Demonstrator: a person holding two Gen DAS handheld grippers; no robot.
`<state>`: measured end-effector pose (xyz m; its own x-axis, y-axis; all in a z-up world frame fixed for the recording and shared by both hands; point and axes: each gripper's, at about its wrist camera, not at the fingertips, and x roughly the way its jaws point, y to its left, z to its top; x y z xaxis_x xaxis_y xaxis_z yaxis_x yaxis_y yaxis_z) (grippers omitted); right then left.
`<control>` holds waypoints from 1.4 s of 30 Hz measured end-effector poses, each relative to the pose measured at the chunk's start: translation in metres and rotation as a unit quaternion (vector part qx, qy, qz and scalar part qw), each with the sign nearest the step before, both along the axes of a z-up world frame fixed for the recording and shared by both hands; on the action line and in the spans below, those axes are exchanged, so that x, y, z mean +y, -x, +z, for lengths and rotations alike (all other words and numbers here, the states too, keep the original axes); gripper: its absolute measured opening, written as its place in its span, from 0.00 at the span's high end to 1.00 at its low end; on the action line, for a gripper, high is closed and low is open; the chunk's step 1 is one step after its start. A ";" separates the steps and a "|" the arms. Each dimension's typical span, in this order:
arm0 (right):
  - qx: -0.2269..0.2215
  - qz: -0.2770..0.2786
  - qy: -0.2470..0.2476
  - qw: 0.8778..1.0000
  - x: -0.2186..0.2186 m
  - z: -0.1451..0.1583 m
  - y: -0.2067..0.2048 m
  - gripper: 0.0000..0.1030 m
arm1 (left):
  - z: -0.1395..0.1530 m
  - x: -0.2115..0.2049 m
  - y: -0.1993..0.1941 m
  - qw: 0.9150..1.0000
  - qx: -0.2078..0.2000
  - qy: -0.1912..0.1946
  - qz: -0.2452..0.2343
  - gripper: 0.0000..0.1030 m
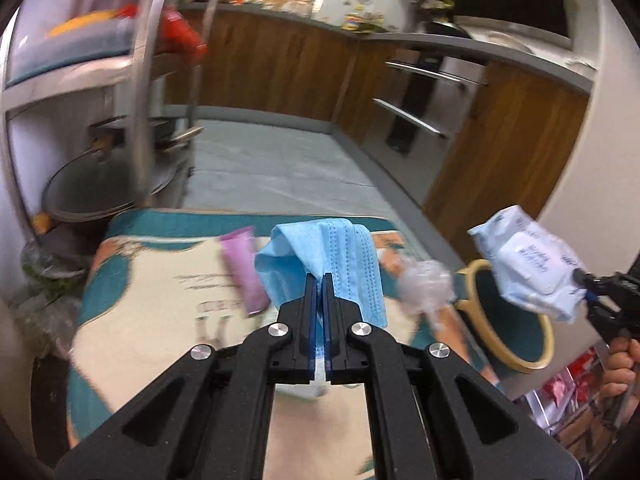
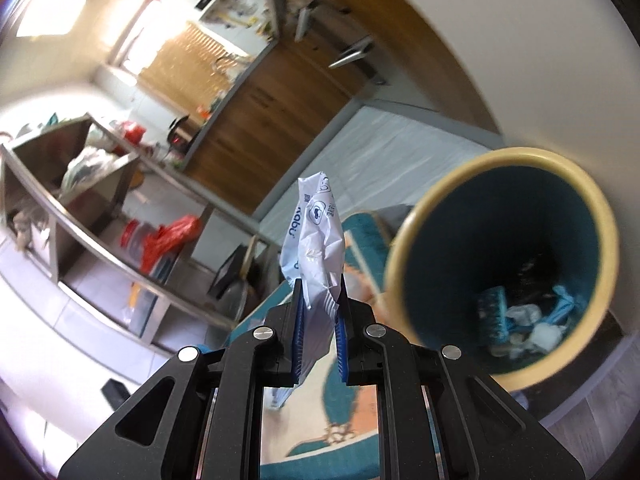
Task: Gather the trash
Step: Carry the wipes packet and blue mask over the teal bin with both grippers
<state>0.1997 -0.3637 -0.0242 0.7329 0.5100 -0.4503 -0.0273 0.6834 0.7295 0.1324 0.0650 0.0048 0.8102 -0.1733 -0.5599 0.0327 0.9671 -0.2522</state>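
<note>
My left gripper (image 1: 319, 280) is shut on a blue face mask (image 1: 340, 256), which drapes over its fingertips above the patterned rug (image 1: 160, 300). On the rug lie a pink tube (image 1: 244, 272) and a crumpled clear plastic piece (image 1: 426, 286). To the right, the right gripper (image 1: 586, 284) holds a white wipes packet (image 1: 532, 260) over the teal bin with a cream rim (image 1: 520, 344). In the right wrist view my right gripper (image 2: 319, 292) is shut on the wipes packet (image 2: 316, 240), left of the bin (image 2: 404, 240), which has trash at its bottom.
A metal shelf rack (image 1: 144, 80) with pots and boxes stands at the left. Wooden kitchen cabinets (image 1: 280, 68) and an oven (image 1: 424, 100) line the back. A white wall (image 1: 592, 160) rises at the right. A hand (image 1: 620, 368) grips the right tool.
</note>
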 end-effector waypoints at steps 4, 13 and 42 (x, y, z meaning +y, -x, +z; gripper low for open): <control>0.014 -0.021 0.001 1.000 -0.020 -0.013 0.003 0.86 | 0.006 -0.039 -0.007 0.999 -0.001 -0.005 -0.043 0.98; 0.040 -0.057 -0.005 0.998 -0.053 -0.033 0.011 0.86 | 0.005 -0.121 -0.027 0.993 0.006 -0.017 -0.114 0.98; 0.131 -0.118 0.037 0.984 -0.080 -0.063 0.009 0.85 | -0.073 -0.321 -0.089 0.954 0.092 -0.129 -0.253 0.98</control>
<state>0.1906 -0.4433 -0.0872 0.6808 0.2978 -0.6692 0.3206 0.7003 0.6378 0.2210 -0.2564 -0.0682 0.5433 -0.3526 -0.7619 0.4899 0.8702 -0.0533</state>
